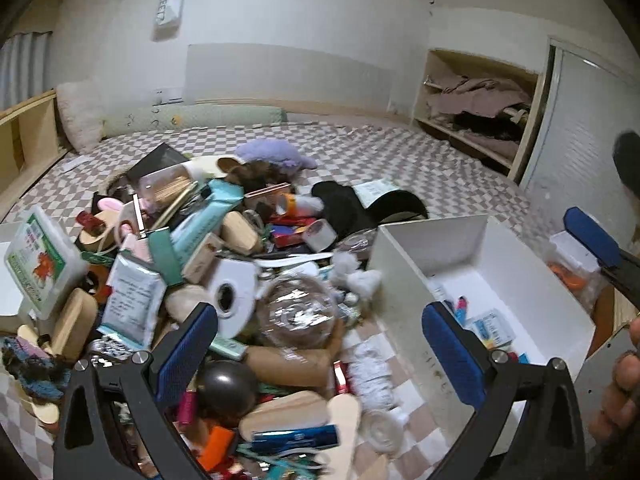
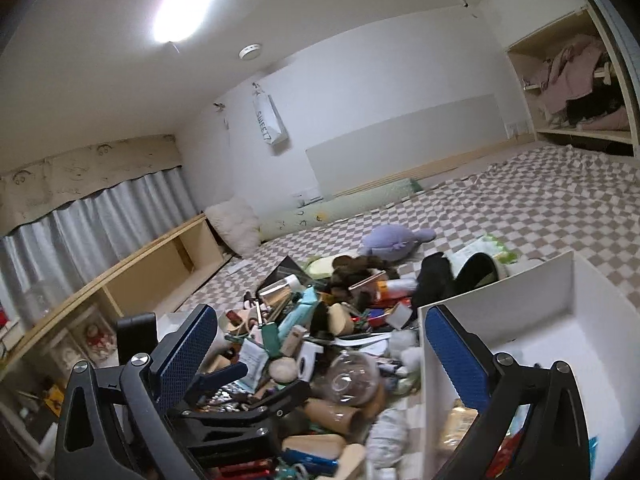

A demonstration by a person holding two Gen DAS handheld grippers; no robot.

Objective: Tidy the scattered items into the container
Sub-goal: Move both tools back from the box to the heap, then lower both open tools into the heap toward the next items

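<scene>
Both grippers, left gripper (image 1: 320, 360) and right gripper (image 2: 320, 360), gape empty; lift one loose pile (image 1: 224, 264) item cleanly over the container (image 1: 480, 264) wall.

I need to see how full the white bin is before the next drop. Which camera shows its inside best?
Left wrist view: the white bin sits open ahead, floor visible with a few small items at the near end. The right wrist view shows mostly its walls; the right finger and near wall hide most of the floor.

dim indoor light, ceiling lamp (image 2: 188, 0) glaring, fisheye-bent edges, slight blur
</scene>
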